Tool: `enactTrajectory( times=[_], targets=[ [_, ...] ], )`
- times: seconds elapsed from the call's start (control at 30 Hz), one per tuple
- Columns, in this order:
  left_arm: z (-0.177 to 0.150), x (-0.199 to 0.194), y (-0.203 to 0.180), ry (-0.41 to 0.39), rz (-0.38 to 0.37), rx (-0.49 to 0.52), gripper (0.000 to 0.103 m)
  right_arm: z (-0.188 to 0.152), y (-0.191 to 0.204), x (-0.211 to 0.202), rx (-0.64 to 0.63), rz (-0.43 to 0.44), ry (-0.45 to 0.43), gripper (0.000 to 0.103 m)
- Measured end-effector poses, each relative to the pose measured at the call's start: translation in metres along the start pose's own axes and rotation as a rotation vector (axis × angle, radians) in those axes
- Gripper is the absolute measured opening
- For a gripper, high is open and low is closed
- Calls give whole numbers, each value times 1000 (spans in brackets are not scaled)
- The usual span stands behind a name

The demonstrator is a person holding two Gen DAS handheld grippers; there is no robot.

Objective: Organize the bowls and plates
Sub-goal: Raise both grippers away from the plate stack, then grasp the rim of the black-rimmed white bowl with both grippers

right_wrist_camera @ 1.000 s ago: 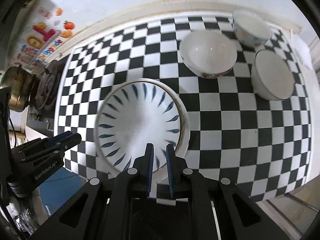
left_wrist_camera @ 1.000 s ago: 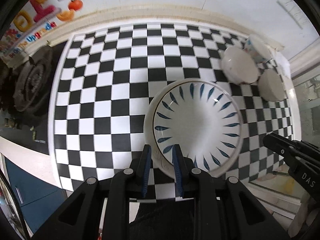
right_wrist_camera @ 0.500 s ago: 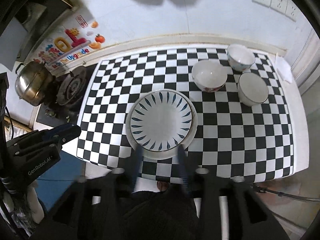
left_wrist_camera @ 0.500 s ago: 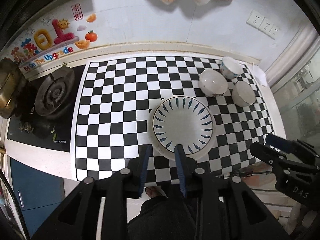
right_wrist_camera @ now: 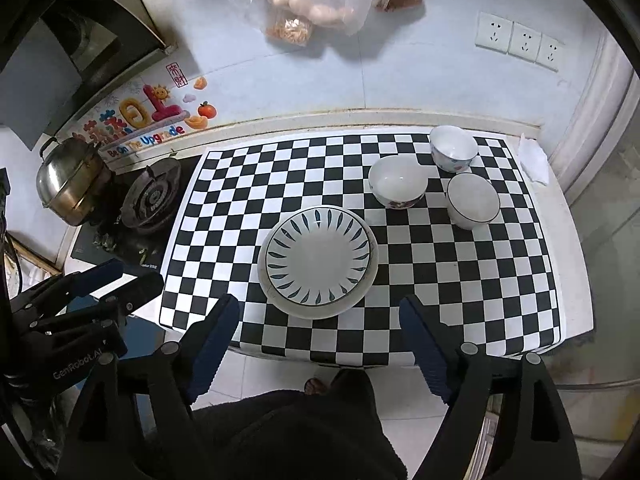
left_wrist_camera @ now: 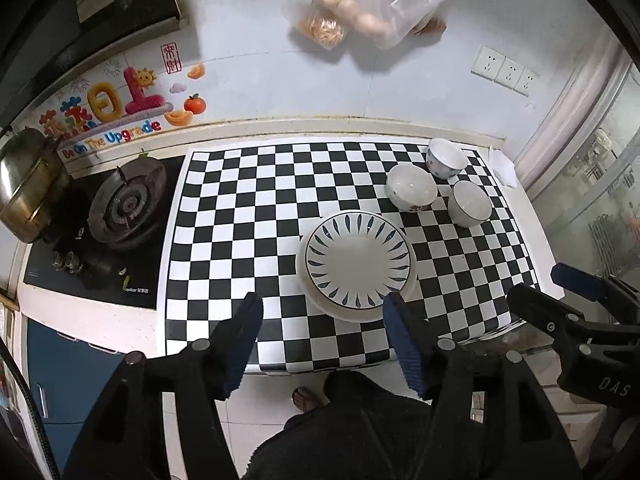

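A white plate with blue leaf marks (left_wrist_camera: pixel 357 266) (right_wrist_camera: pixel 318 256) lies on a plain white plate on the checkered counter (left_wrist_camera: pixel 248 216) (right_wrist_camera: pixel 460 272). Three white bowls stand apart at the back right: one with a floral base (left_wrist_camera: pixel 411 188) (right_wrist_camera: pixel 397 182), one with blue pattern (left_wrist_camera: pixel 446 158) (right_wrist_camera: pixel 453 148), one dark-rimmed (left_wrist_camera: pixel 469 203) (right_wrist_camera: pixel 473 200). My left gripper (left_wrist_camera: pixel 322 320) is open and empty, high above the counter's front edge. My right gripper (right_wrist_camera: pixel 320 320) is open and empty, likewise high and back from the plates.
A gas burner (left_wrist_camera: pixel 127 202) (right_wrist_camera: pixel 152 198) and a steel pot (left_wrist_camera: pixel 24 184) (right_wrist_camera: pixel 72 180) sit left of the counter. A plastic bag of eggs (left_wrist_camera: pixel 360 4) (right_wrist_camera: pixel 312 0) hangs on the wall. A white cloth (right_wrist_camera: pixel 532 160) lies at the far right corner.
Both grippers have let go of the plate stack, opened wide, and pulled up and back from the counter. The plates stay in the middle of the counter.
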State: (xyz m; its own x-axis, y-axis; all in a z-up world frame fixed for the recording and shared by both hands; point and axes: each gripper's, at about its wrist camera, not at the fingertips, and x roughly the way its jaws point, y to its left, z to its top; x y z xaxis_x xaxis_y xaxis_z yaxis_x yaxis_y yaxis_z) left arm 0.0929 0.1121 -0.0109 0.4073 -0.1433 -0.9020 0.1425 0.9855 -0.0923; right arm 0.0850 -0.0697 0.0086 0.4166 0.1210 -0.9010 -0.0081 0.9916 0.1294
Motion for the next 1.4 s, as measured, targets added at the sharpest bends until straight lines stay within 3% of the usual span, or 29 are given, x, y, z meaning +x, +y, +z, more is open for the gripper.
enactTrajectory(
  times=[0.5, 0.73, 0.93, 1.23, 1.4],
  targets=[
    [-9, -19, -5, -40, -17, -12, 60, -14, -2, -28, 14, -19, -37, 86],
    [7, 4, -15, -29, -33, -23, 60, -10, -36, -18, 97, 0, -37, 87],
    [56, 64, -21, 26, -38, -84, 60, 28, -93, 26, 212, 59, -18, 87],
    [154, 210, -48, 245, -107, -174, 60, 122, -201, 167, 312, 117, 130, 86],
    [196, 303, -78, 360, -87, -150, 58, 171, -238, 266, 282, 129, 277, 71]
  ],
)
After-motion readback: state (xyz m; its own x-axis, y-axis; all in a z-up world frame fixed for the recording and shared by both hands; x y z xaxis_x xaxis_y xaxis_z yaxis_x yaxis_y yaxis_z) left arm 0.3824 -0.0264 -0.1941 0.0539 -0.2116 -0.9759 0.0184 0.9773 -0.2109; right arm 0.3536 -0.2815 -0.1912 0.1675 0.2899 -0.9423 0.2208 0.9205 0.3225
